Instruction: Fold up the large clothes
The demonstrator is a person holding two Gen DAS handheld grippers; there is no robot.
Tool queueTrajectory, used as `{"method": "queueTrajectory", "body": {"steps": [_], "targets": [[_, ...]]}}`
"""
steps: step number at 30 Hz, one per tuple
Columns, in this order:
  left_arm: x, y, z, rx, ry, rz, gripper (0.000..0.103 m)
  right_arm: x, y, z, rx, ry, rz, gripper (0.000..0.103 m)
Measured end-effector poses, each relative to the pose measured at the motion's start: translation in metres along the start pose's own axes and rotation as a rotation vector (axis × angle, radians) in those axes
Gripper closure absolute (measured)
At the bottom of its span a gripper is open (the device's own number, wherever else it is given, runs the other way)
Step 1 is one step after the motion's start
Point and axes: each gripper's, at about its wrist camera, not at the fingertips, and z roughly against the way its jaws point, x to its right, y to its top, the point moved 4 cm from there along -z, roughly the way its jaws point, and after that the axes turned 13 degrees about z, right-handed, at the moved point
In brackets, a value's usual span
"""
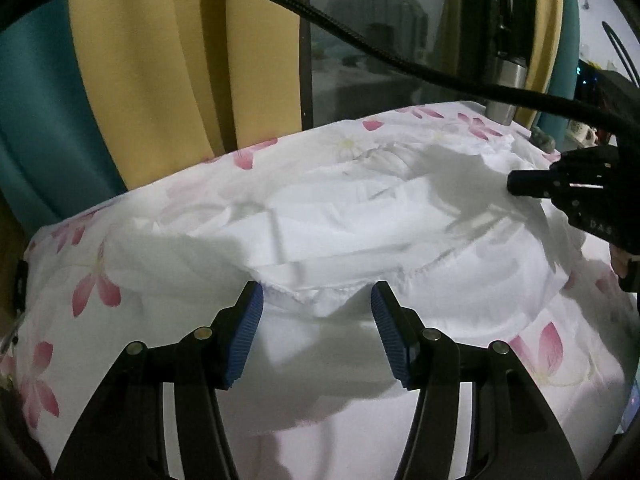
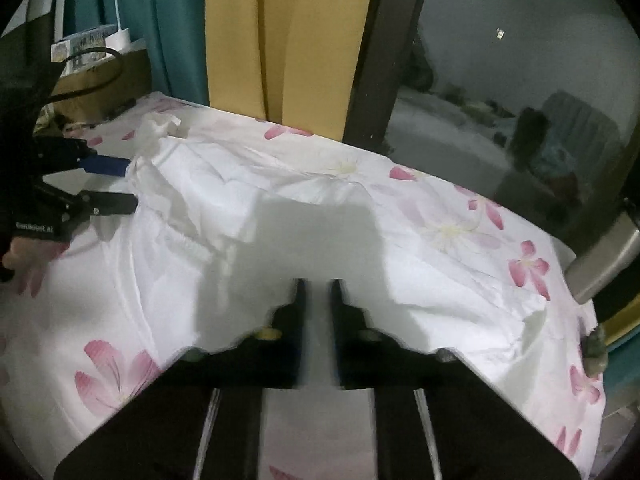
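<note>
A white garment [image 1: 360, 220] lies crumpled on a bed covered with a white sheet with pink flowers [image 1: 96, 280]. My left gripper [image 1: 317, 300] is open, its blue pads on either side of the garment's stitched near edge. It also shows in the right wrist view [image 2: 130, 186], open at the garment's left end. My right gripper [image 2: 318, 292] has its jaws narrowly apart over the white garment [image 2: 260, 208], with nothing clearly between them. In the left wrist view it shows at the right [image 1: 516, 184], over the garment's far side.
Yellow and teal curtains [image 1: 160, 60] hang behind the bed. A dark glass door [image 2: 500, 100] stands behind it. A black cable [image 1: 360, 40] crosses above. A metal flask [image 1: 508, 88] stands at the bed's far corner. A small grey object [image 2: 596, 348] lies at the bed's right edge.
</note>
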Motion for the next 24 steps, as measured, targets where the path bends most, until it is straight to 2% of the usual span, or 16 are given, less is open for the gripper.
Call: {"method": "queueTrajectory", "body": {"steps": [6, 11, 12, 13, 14, 15, 16, 19, 24], "targets": [[-0.001, 0.013, -0.006, 0.002, 0.007, -0.004, 0.044, 0.024, 0.013, -0.01, 0.018, 0.003, -0.033, 0.103], [-0.002, 0.015, -0.009, -0.008, -0.045, -0.021, 0.044, 0.009, 0.014, -0.005, 0.007, 0.077, 0.031, 0.102], [-0.002, 0.015, -0.012, -0.011, -0.051, -0.028, 0.047, 0.004, 0.013, -0.005, -0.002, 0.095, 0.04, 0.102], [-0.001, 0.014, -0.015, -0.016, -0.052, -0.034, 0.065, -0.002, 0.011, -0.005, -0.015, 0.102, 0.049, 0.094], [-0.001, 0.013, -0.018, -0.033, -0.053, -0.041, 0.087, -0.007, 0.008, -0.004, -0.022, 0.101, 0.058, 0.063], [0.0, 0.011, -0.021, -0.047, -0.054, -0.042, 0.095, -0.009, 0.006, -0.003, -0.019, 0.101, 0.064, 0.052], [0.0, 0.009, -0.023, -0.055, -0.06, -0.039, 0.097, -0.013, 0.004, 0.0, -0.002, 0.103, 0.071, 0.027], [-0.002, 0.007, -0.021, -0.045, -0.067, -0.02, 0.1, -0.015, -0.002, 0.006, 0.008, 0.091, 0.081, 0.025], [-0.008, 0.02, -0.003, 0.037, -0.065, 0.025, 0.1, -0.014, -0.01, 0.011, -0.01, 0.034, 0.103, 0.025]]}}
